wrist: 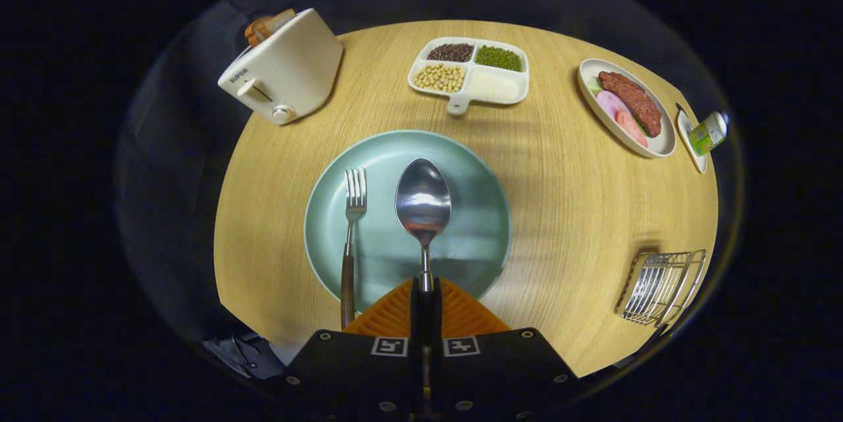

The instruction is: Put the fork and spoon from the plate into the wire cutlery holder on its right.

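Because its handle is being clamped between the closed fingers of the claw, the shiny steel spoon is being held over the round pale-green plate, where the wooden-handled steel fork is lying, for carrying to the wire cutlery holder on the desk.

A: What carries everything?

B: A round, light wood surface.

A: And directly on it?

B: A green plate near the front. A toaster sits far left, a divided dish of beans at the back, and an oval dish of meat far right with a small bottle beside it. A wire holder stands right of the plate, well apart.
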Demonstrator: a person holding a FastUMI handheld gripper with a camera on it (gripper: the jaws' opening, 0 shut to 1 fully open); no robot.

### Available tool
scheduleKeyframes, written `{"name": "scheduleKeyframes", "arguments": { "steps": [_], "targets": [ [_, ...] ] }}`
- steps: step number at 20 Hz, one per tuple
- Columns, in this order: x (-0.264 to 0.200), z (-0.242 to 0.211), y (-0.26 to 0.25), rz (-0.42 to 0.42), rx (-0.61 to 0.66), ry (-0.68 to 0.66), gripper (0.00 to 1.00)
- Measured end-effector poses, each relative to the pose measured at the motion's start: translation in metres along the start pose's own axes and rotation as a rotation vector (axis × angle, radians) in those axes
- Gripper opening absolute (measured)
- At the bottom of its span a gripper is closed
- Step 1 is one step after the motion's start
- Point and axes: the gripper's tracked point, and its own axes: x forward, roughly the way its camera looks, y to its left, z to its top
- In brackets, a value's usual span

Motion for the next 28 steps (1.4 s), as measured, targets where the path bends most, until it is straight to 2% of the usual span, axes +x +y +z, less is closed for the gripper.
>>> {"name": "scheduleKeyframes", "arguments": {
  "steps": [5,9,15,20,24,28],
  "targets": [
    [-0.057,-0.001,-0.058,-0.041,0.078,-0.102,0.05],
    [-0.099,-0.025,-0.135,-0.153,0.140,-0.165,0.05],
    [-0.133,-0.061,-0.222,-0.243,0.221,-0.179,0.05],
    [-0.128,-0.085,-0.251,-0.255,0.201,-0.131,0.05],
    [-0.110,-0.095,-0.248,-0.221,0.143,-0.065,0.05],
    [-0.099,-0.098,-0.253,-0.250,0.129,-0.026,0.05]
  ]
}}
